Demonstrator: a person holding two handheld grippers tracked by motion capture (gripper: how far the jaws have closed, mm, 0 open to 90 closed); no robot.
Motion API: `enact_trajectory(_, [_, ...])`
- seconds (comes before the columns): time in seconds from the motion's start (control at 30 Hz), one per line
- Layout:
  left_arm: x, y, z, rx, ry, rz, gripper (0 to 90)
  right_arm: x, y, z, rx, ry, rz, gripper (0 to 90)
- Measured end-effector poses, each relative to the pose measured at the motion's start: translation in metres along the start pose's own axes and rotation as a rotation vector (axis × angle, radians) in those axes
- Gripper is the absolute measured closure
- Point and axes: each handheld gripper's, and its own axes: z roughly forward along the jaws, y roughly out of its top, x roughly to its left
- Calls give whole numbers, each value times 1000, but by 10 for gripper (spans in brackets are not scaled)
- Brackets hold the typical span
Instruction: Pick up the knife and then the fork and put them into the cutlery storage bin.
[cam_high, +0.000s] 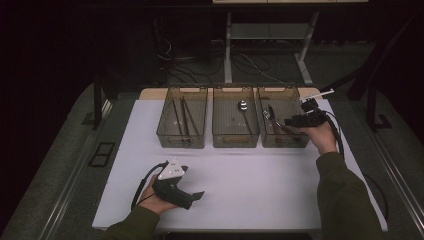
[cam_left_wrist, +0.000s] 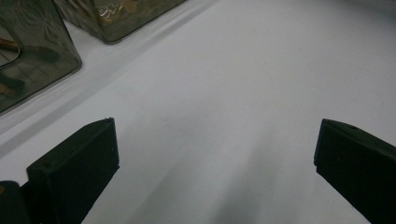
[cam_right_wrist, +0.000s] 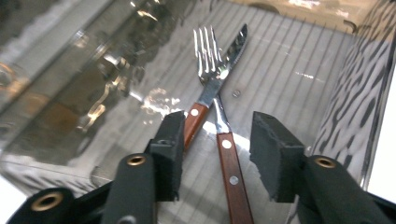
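Cutlery sorting nearly done: I'm holding right gripper spread over fork and knife in bin; left gripper is idling spread on table.

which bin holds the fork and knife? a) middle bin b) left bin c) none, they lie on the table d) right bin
d: the fork and knife lie crossed in the right bin, under the right hand-held gripper; the middle bin holds a spoon.
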Motion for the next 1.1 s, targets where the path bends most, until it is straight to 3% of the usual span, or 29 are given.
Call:
enact_trajectory(0.23, [0,0,0,-3,-9,7,0,7,-1,-16,-53,43,-30,444])
enact_trajectory(0.73, [9,-1,0,-11,-10,6,0,41,-16,-39,-152,95,-112,215])
enact_trajectory(0.9, [10,-1,-1,-14,-7,5,0,48,-29,-47,-207,139,-95,188])
enact_trajectory(1.1, [13,-1,-1,-15,-3,2,0,61,-49,-47,-217,119,-135,162])
